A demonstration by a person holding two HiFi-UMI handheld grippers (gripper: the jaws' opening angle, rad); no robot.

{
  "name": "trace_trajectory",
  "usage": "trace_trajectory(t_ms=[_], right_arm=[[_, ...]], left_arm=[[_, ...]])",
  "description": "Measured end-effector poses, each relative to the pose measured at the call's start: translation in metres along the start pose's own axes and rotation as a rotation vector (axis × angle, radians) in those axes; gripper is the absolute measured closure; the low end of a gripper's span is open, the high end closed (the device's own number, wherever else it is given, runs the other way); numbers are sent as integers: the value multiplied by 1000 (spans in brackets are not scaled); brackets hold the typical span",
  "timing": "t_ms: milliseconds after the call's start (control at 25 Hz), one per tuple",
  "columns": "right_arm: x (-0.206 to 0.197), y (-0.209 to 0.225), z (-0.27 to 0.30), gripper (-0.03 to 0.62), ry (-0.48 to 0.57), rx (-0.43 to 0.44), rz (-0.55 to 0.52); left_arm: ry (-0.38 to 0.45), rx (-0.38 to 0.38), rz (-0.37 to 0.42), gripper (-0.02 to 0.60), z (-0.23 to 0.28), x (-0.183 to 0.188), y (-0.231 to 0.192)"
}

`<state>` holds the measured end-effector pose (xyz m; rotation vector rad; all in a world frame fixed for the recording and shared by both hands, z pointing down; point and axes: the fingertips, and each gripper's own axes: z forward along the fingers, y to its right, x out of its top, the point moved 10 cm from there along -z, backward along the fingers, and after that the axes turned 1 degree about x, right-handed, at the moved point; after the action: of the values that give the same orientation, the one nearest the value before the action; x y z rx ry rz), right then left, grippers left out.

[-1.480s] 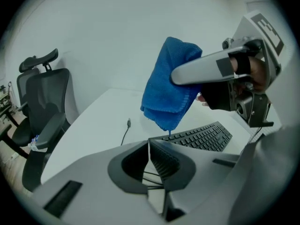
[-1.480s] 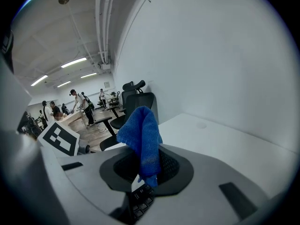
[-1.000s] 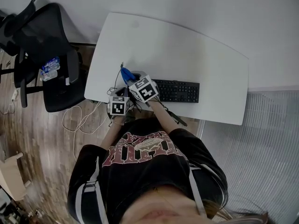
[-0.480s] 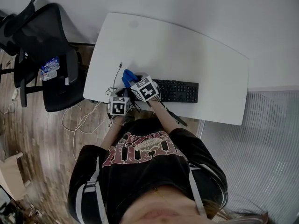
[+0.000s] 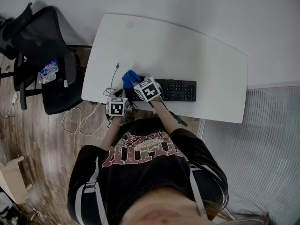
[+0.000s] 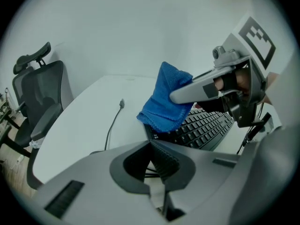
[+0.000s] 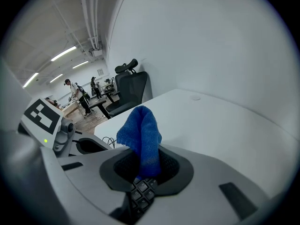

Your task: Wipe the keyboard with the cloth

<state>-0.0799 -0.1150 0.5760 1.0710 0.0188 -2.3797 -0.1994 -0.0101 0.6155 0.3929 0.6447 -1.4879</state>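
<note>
My right gripper [image 7: 145, 165] is clamped on the blue cloth [image 7: 140, 135], holding it over the left end of the keyboard [image 5: 176, 90]. The keyboard's long axis runs left to right, so the remaining keys lie rightward. My left gripper [image 6: 157, 165] hangs closed and empty, just near-left of it.

We can read no words or numbers for certain. On the shirt [image 5: 145, 146], at 6 o'clock in the head view, we see a print with arched lettering, too blurred to spell out. One marker cube [image 5: 117, 107] and the other [image 5: 147, 89], near the centre, bear only black-and-white square patterns. The keyboard [image 5: 176, 90], at 3 o'clock of them, has key legends too small for us.
</note>
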Motion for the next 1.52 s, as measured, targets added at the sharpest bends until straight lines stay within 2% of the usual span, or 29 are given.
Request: trace_trajectory(t_ms=[1520], right_arm=[[-52, 71, -45, 530, -47, -112, 87]], left_arm=[[-15, 49, 49, 546, 3, 3, 9]])
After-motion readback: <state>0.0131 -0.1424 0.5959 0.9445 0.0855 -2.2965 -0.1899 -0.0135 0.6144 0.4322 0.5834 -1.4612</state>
